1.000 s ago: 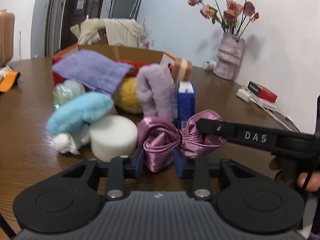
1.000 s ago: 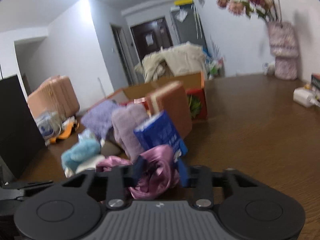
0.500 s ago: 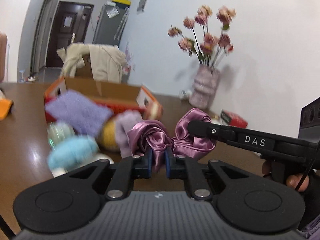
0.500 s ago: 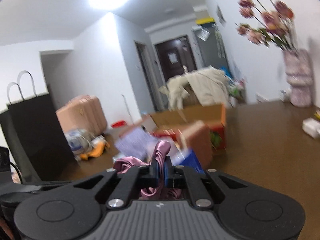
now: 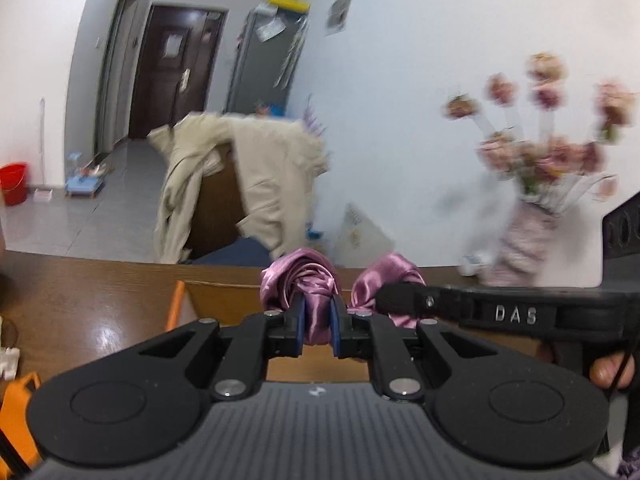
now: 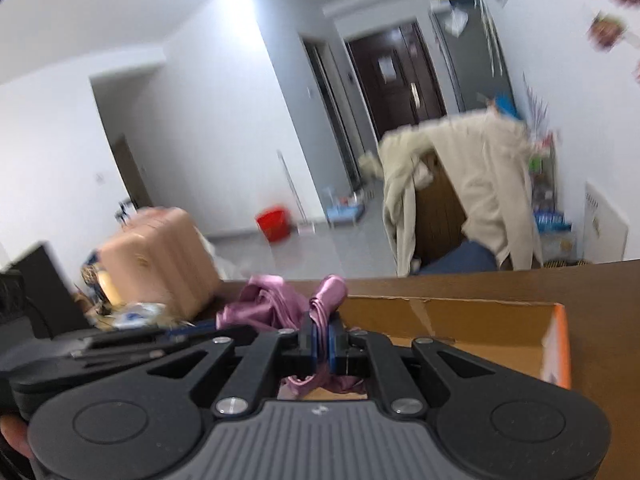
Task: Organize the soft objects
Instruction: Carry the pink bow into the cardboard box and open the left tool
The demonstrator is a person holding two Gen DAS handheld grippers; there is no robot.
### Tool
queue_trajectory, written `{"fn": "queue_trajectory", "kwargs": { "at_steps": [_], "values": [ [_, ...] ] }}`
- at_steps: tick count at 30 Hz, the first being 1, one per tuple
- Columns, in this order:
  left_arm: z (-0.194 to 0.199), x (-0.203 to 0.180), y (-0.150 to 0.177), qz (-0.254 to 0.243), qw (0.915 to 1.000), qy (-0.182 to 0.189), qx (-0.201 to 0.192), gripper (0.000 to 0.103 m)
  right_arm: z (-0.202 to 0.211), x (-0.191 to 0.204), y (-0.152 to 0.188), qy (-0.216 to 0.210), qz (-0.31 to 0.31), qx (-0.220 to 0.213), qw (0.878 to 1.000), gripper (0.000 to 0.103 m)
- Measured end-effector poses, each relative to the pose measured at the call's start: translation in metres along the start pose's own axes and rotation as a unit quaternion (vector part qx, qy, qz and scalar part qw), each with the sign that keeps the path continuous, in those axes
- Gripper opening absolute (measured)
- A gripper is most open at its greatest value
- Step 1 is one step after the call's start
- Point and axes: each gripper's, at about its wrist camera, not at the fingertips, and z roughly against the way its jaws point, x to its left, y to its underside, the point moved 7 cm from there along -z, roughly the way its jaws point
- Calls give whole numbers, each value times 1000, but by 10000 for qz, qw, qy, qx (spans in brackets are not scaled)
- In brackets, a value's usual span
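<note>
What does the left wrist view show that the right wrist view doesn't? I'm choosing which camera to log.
Only the left wrist view shows the blurred pink vase of flowers and the right gripper from the side. Only the right wrist view shows the peach hard-shell suitcase and the box's orange end wall. Both show the purple satin bow clamped, the open cardboard box, and the beige coat.

both wrist views sit low and close over the cardboard box [image 5: 224,300] [image 6: 460,320], facing the doorway; both share the draped coat [image 5: 260,176] [image 6: 472,184].
</note>
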Motion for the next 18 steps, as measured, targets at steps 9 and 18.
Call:
{"fn": "queue_trajectory", "kwargs": {
  "at_steps": [9, 18],
  "values": [
    [-119, 81, 33, 165, 9921, -785, 965, 31, -142, -42, 30, 764, -319, 1100, 9905, 16],
    [-92, 85, 43, 639, 9885, -1080, 849, 64, -116, -42, 24, 1223, 84, 838, 9889, 46]
  ]
}}
